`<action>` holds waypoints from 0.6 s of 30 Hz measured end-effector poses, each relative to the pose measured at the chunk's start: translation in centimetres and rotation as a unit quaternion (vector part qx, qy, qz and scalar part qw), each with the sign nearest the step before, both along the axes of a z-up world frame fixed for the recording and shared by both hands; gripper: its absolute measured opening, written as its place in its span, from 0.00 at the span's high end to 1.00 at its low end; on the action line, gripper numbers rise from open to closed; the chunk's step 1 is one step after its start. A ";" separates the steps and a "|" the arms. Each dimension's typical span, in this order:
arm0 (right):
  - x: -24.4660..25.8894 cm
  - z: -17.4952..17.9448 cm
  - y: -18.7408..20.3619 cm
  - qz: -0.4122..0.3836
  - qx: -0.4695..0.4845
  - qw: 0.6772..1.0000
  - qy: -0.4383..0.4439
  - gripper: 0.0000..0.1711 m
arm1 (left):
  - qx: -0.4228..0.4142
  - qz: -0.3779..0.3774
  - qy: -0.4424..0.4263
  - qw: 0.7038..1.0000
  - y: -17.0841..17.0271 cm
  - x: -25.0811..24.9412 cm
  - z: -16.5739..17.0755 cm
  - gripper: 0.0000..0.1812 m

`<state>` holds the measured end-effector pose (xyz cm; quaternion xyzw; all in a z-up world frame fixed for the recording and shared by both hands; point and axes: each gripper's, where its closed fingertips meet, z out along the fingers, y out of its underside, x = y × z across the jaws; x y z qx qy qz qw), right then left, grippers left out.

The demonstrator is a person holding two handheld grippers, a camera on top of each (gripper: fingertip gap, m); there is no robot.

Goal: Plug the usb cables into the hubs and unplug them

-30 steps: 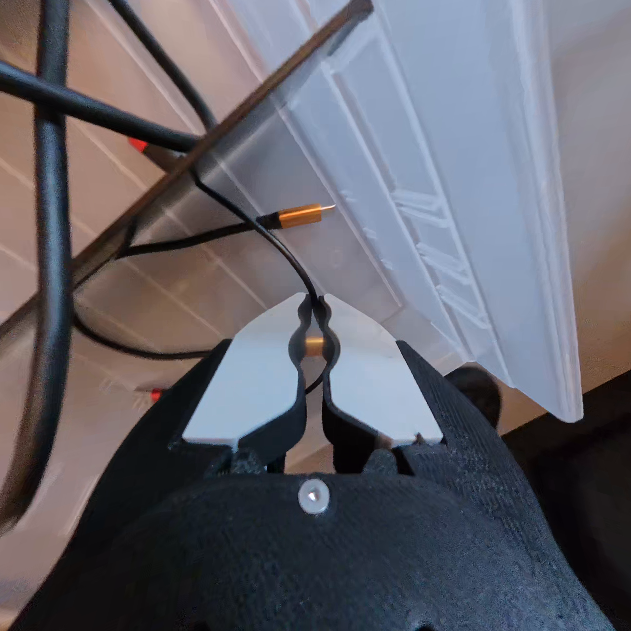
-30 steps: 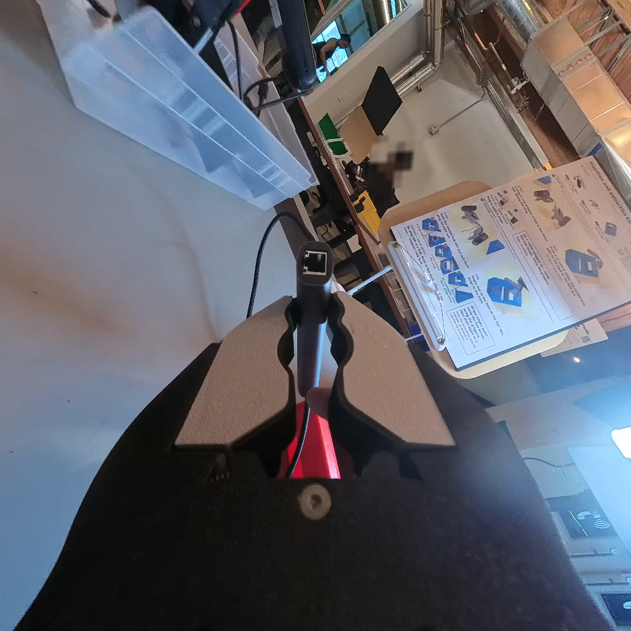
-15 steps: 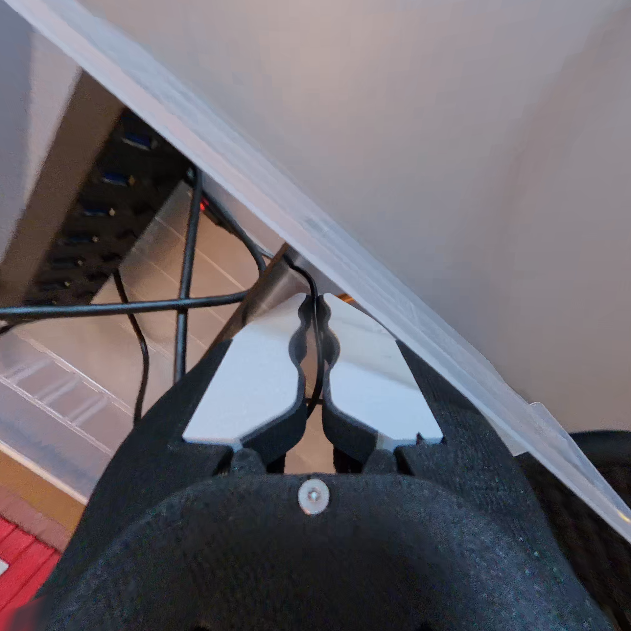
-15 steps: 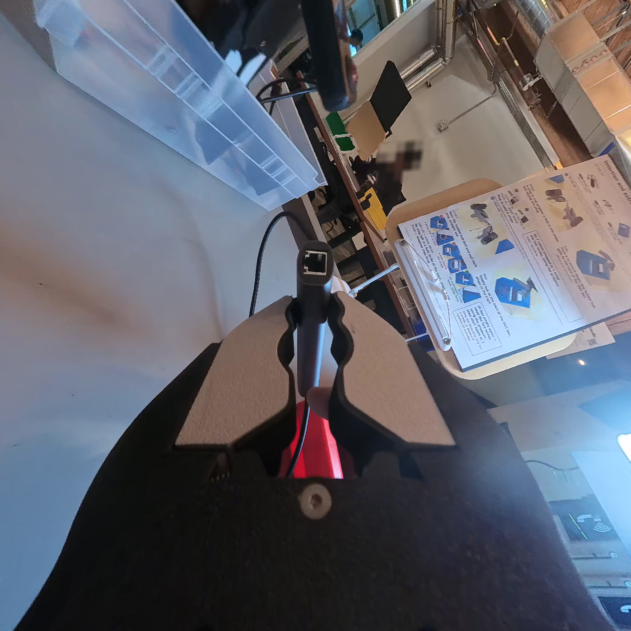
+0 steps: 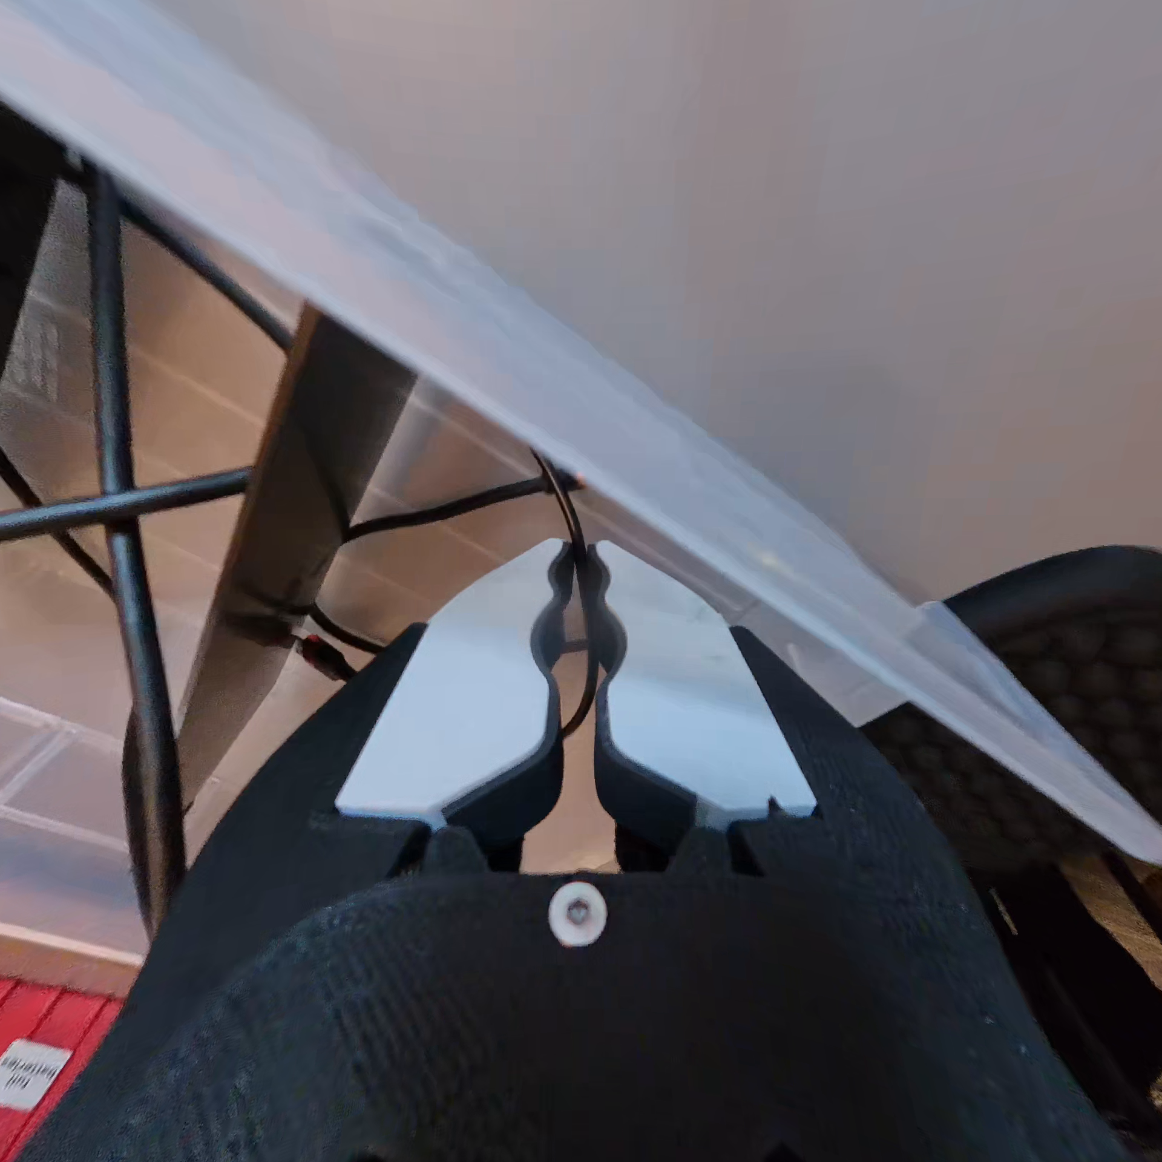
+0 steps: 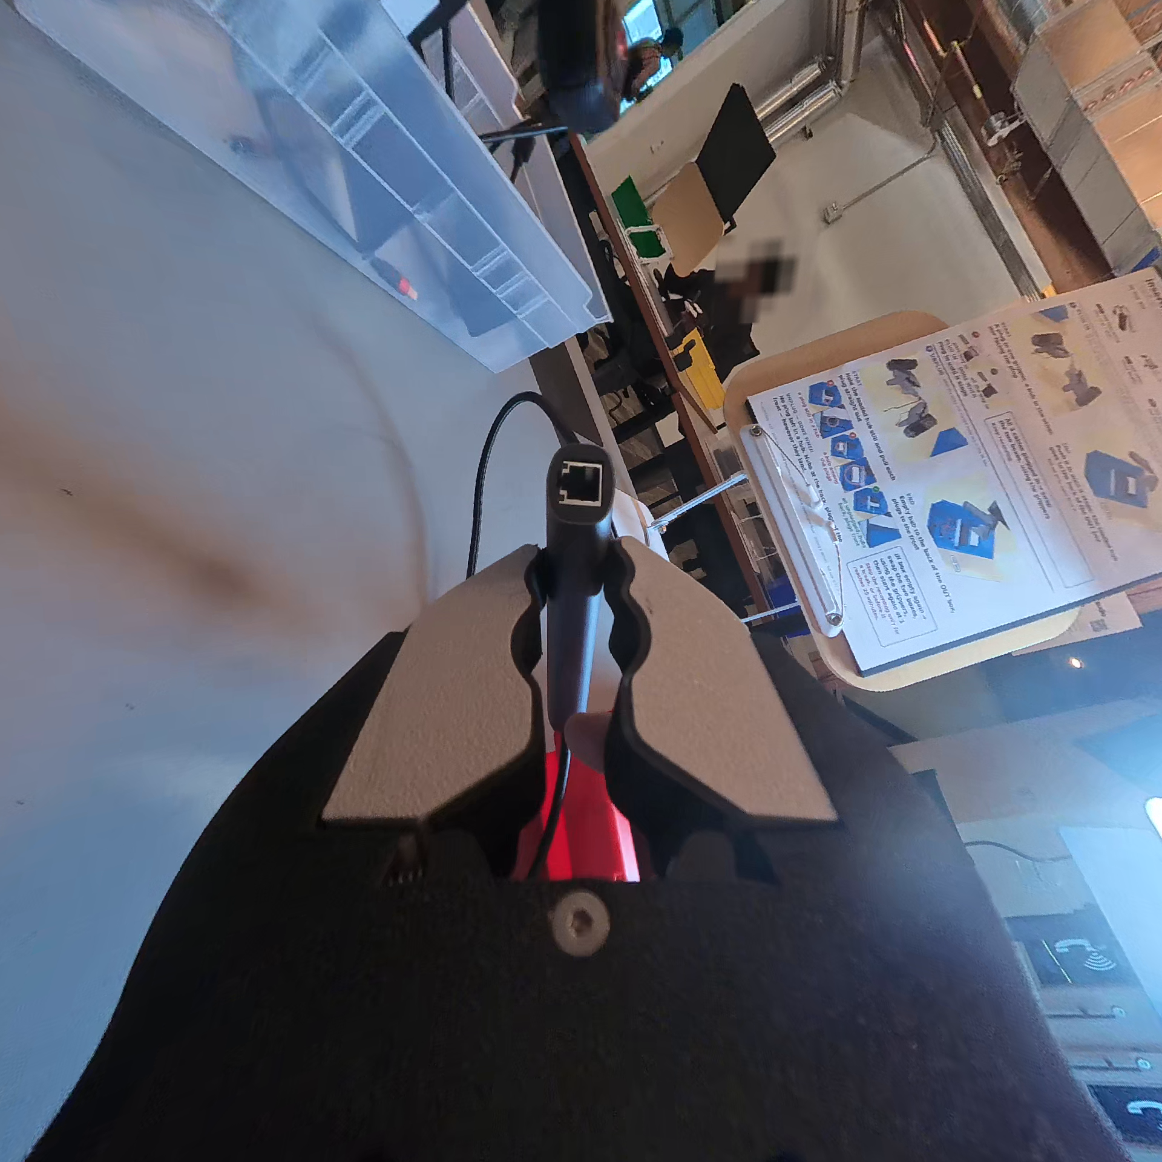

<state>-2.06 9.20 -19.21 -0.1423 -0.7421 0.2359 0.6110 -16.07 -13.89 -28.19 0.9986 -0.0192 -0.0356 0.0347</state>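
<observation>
My left gripper (image 5: 580, 553) is shut on a thin black cable (image 5: 588, 635), which runs from between the white fingers up under the rim of a clear plastic bin (image 5: 440, 327). The cable's plug is hidden. Inside the bin lie thicker black cables (image 5: 116, 402) and a long dark hub (image 5: 295, 503). My right gripper (image 6: 575, 553) is shut on a slim dark grey hub (image 6: 575, 566), held upright above the white table (image 6: 188, 503). The hub's end socket (image 6: 581, 483) faces the camera, and its own black cord (image 6: 484, 478) loops behind it.
The clear bin (image 6: 402, 207) stands at the far left of the table in the right wrist view. An instruction sheet on a wooden stand (image 6: 943, 503) is to the right. A red mat (image 5: 44, 1031) shows at the lower left of the left wrist view. A blurred person is in the background. My right fingertips sit around 30 centimetres from my left ones.
My left gripper has swung, still shut on the thin cable; the orange plug seen a second ago is out of sight and the bin's rim now crosses the view. The right gripper has shifted slightly.
</observation>
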 end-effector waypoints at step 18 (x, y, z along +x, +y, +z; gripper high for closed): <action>-0.5 -1.4 0.2 -0.009 0.004 1.000 -0.019 0.90 | 0.212 0.059 0.093 0.971 8.0 -6.4 -0.2 0.98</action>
